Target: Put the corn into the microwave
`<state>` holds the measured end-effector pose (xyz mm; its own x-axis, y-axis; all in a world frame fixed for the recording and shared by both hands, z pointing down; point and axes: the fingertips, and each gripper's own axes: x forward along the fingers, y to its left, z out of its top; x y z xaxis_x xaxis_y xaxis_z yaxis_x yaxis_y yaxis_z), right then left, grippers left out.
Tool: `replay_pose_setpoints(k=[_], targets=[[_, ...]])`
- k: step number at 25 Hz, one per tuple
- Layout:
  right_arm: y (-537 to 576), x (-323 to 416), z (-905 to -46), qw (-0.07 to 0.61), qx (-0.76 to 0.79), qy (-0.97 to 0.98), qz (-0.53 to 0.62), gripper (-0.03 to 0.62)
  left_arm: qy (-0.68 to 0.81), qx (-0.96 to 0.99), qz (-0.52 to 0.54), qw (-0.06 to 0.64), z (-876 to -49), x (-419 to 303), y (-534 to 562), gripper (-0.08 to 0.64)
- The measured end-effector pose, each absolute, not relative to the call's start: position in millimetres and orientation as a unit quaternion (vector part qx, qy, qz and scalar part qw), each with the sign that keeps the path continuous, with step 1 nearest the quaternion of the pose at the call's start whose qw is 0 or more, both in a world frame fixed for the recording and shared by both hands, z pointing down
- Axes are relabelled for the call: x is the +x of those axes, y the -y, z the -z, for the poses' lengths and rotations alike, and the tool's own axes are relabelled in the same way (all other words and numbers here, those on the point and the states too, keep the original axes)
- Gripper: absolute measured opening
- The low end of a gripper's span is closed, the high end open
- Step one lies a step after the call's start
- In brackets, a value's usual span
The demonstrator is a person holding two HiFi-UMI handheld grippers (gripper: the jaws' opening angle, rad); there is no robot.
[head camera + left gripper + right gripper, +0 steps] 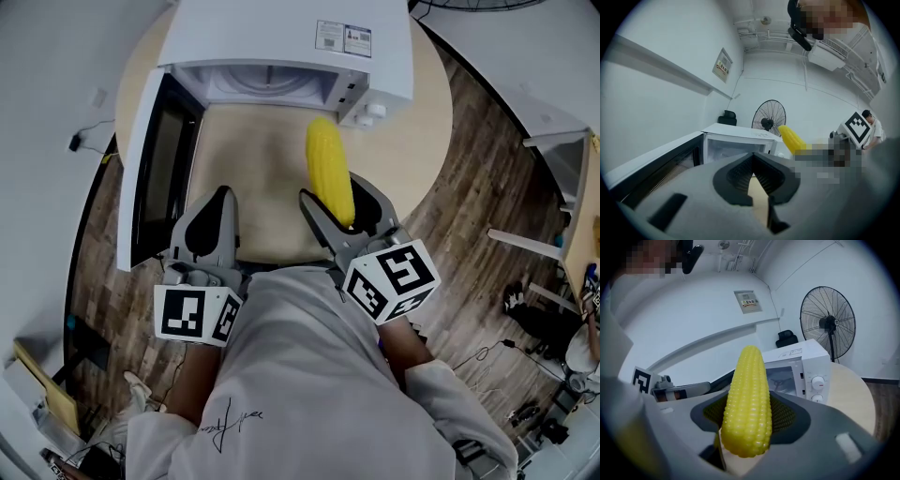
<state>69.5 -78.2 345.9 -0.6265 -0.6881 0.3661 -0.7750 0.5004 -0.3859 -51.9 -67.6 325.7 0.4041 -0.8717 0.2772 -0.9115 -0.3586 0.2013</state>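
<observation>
The right gripper (336,202) pinches the corn (330,169) by its base in its jaws, so the tip leads toward the open microwave (281,37); the idle left gripper (219,199) has its jaws pressed together.

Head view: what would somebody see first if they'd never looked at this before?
The bright yellow corn jumps out, clamped in the right gripper and held above the round wooden table. Just beyond it stands a white microwave, its door wide open on the left. The left gripper is shut and empty.
</observation>
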Motion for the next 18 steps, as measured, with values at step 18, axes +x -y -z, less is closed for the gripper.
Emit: replay_pose_setpoints(k=[18], targets=[[117.8,45.8,-383.2,0.112,0.426,0.856,-0.27,0.267,0.535,0.822,-0.065,0.182,-342.2,-69.8,94.2,-0.011]])
